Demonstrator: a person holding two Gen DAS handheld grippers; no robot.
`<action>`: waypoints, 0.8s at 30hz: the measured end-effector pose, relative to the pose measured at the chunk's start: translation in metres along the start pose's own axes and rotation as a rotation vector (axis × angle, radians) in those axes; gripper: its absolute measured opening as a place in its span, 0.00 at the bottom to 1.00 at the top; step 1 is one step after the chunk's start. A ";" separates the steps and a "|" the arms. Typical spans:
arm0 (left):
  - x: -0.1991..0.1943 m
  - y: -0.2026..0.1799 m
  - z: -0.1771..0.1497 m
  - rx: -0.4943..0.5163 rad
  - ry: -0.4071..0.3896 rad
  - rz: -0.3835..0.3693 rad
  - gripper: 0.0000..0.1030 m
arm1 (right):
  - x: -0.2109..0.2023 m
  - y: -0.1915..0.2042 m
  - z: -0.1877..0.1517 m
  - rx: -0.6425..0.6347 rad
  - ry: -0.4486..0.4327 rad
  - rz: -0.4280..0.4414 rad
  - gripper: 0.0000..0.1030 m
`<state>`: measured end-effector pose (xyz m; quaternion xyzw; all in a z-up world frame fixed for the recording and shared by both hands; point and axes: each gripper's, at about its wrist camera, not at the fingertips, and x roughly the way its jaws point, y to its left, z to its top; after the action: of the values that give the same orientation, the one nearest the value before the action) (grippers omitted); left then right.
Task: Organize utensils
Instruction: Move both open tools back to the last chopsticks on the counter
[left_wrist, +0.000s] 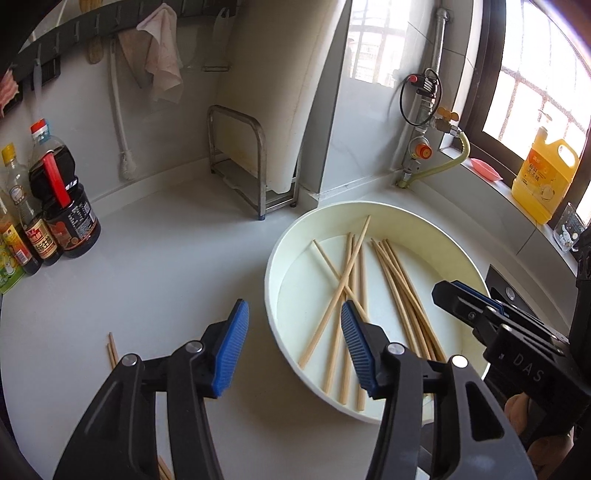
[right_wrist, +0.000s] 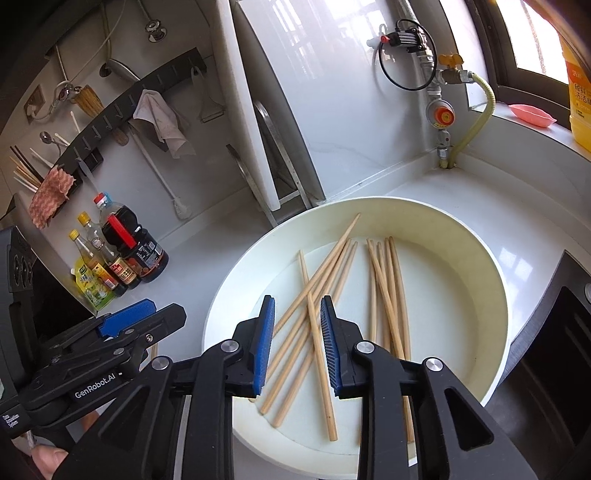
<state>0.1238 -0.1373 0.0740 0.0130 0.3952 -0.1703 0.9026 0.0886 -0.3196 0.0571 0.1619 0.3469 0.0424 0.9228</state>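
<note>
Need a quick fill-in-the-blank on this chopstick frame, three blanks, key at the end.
1. Most of the wooden chopsticks lie inside the round white ____.
2. The jaws of both the left gripper and the right gripper stand ____, holding nothing.
3. A few loose chopsticks lie on the countertop, on the side toward the sauce ____.

Missing words: basin; open; bottles

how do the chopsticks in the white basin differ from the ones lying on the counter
The chopsticks in the basin are many, crossed and fanned in a loose pile; the chopsticks on the counter look like just a pair, lying parallel. The basin ones show full length inside the white basin; the counter ones are half hidden behind the left hand-held gripper. Both are plain pale wood.
</note>
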 end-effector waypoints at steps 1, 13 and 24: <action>-0.002 0.004 -0.002 -0.007 0.000 0.005 0.50 | 0.000 0.004 -0.001 -0.009 0.001 0.002 0.24; -0.042 0.060 -0.036 -0.061 -0.021 0.101 0.51 | 0.010 0.065 -0.018 -0.139 0.043 0.071 0.31; -0.070 0.118 -0.073 -0.156 -0.017 0.168 0.53 | 0.023 0.119 -0.046 -0.264 0.107 0.128 0.35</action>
<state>0.0653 0.0059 0.0611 -0.0259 0.3970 -0.0628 0.9153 0.0799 -0.1902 0.0499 0.0587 0.3760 0.1549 0.9117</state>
